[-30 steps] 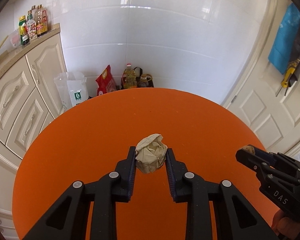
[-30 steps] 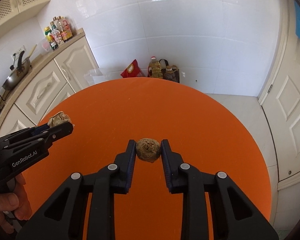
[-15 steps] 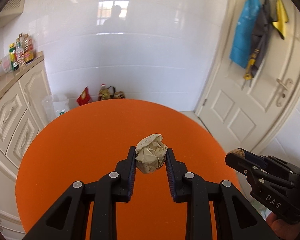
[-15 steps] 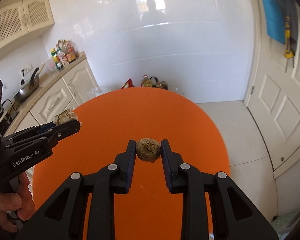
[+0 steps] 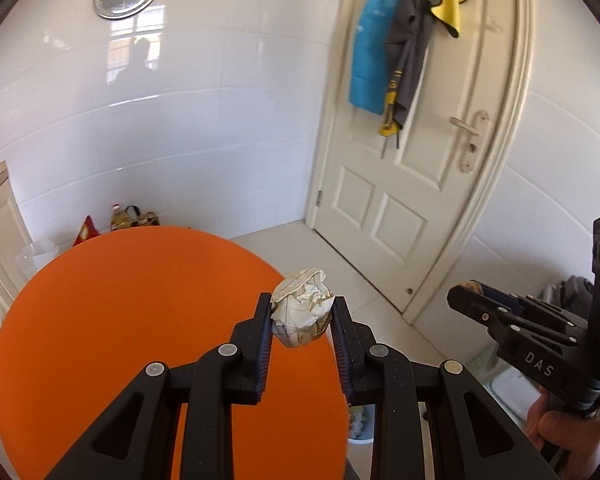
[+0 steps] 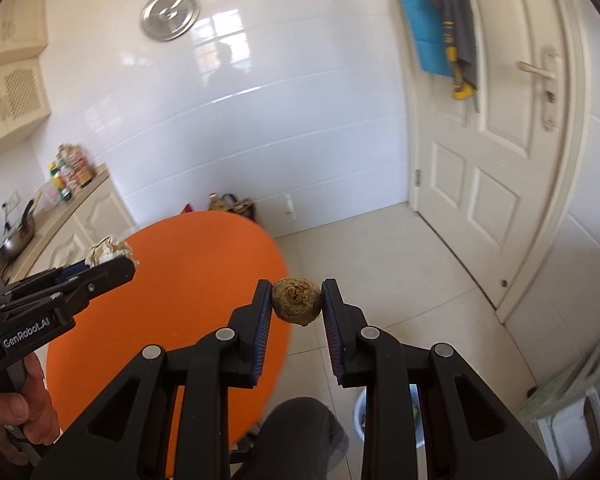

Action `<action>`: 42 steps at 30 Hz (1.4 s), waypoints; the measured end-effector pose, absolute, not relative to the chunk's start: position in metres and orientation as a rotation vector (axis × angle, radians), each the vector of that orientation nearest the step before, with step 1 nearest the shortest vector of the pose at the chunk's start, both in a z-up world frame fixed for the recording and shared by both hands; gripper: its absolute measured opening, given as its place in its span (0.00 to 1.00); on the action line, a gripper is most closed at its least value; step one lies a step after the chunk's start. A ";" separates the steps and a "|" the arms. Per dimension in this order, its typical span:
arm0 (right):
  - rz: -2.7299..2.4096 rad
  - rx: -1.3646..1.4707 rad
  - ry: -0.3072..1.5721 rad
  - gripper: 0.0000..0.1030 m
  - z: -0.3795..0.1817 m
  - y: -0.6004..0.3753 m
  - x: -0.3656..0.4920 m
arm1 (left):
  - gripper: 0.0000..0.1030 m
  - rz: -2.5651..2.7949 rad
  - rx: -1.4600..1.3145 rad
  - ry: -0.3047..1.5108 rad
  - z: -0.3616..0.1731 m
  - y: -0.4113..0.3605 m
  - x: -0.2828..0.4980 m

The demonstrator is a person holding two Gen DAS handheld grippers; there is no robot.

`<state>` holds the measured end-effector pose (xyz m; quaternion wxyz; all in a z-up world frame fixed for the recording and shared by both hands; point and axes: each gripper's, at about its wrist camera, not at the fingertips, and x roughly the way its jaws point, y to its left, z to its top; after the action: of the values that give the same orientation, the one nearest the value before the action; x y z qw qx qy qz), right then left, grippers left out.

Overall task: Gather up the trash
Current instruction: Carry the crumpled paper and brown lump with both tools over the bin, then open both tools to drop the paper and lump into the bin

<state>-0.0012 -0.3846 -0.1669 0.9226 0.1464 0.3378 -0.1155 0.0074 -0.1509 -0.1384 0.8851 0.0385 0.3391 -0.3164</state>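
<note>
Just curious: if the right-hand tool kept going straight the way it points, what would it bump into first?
Most likely the tiled floor. The right tool, clamped on a brown ball, aims down past the orange table; nothing else seems in line, though depth is unclear.

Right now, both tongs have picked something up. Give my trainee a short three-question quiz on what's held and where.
1. True or false: the left tongs are shut on a paper wad.
2. What do the right tongs hold: A a bottle, B a brown ball, C nothing?
3. What colour is the table?

Key: 1 true; 2 B; 3 orange.
</note>
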 end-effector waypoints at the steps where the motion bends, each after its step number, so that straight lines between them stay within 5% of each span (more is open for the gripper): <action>1: -0.259 0.312 0.690 0.25 -0.167 -0.395 -0.007 | 0.23 -0.680 0.089 0.710 -0.139 -0.158 0.007; 11: -0.432 0.411 0.720 0.25 -0.194 -0.481 -0.051 | 0.23 -0.844 0.187 0.820 -0.173 -0.221 0.028; 30: -0.489 0.653 0.937 0.27 -0.328 -0.562 -0.045 | 0.27 -0.921 0.395 1.197 -0.281 -0.341 0.104; 38: -0.507 0.719 0.982 0.29 -0.358 -0.576 -0.042 | 0.65 -0.859 0.457 1.226 -0.295 -0.404 0.142; 40: -0.504 0.735 0.984 0.33 -0.361 -0.579 -0.043 | 0.74 -0.836 0.468 1.212 -0.295 -0.411 0.141; 42: -0.511 0.739 0.985 0.51 -0.363 -0.580 -0.044 | 0.82 -0.817 0.475 1.198 -0.299 -0.425 0.128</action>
<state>-0.0438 -0.5802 -0.3625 0.7861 0.3426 0.4567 -0.2368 0.1284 -0.4251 -0.2987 0.7227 0.2152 0.5425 -0.3701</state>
